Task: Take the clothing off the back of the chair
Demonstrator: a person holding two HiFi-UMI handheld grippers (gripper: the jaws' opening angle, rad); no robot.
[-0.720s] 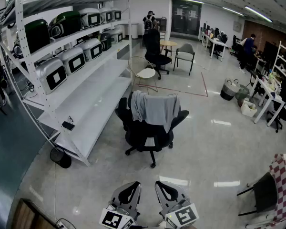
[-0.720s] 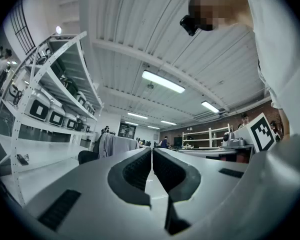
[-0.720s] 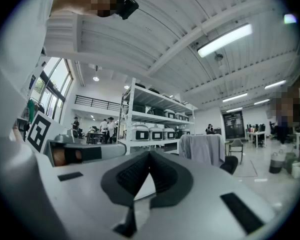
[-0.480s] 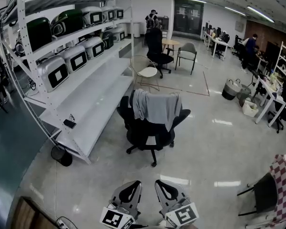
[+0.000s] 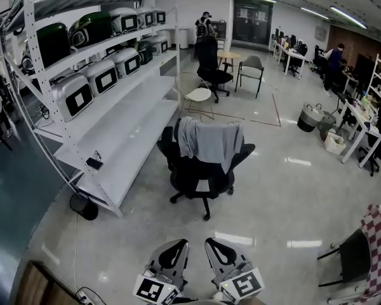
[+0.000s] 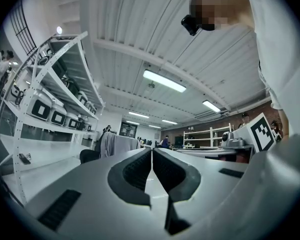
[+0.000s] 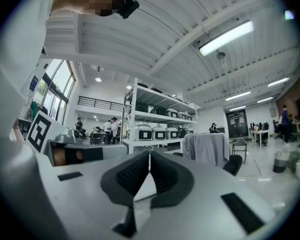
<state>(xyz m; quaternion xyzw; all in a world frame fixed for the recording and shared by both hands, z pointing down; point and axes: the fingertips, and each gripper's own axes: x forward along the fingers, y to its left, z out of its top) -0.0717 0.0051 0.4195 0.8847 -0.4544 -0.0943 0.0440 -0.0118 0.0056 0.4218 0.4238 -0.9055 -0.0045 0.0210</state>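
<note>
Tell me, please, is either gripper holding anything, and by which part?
Nothing: left gripper and right gripper are both shut, empty; the clothing hangs on the chair.

Right gripper has its jaws pressed together, dark pads meeting in one thin line; just past them, a bit to the right, there's grey clothing draped over the back of a black chair; left of that is a tall white rack loaded with boxy white machines; a few people are standing way back on the left near big windows; long ceiling lights overhead; a white sleeve fills the upper left; another chair sits further off on the right.
</note>
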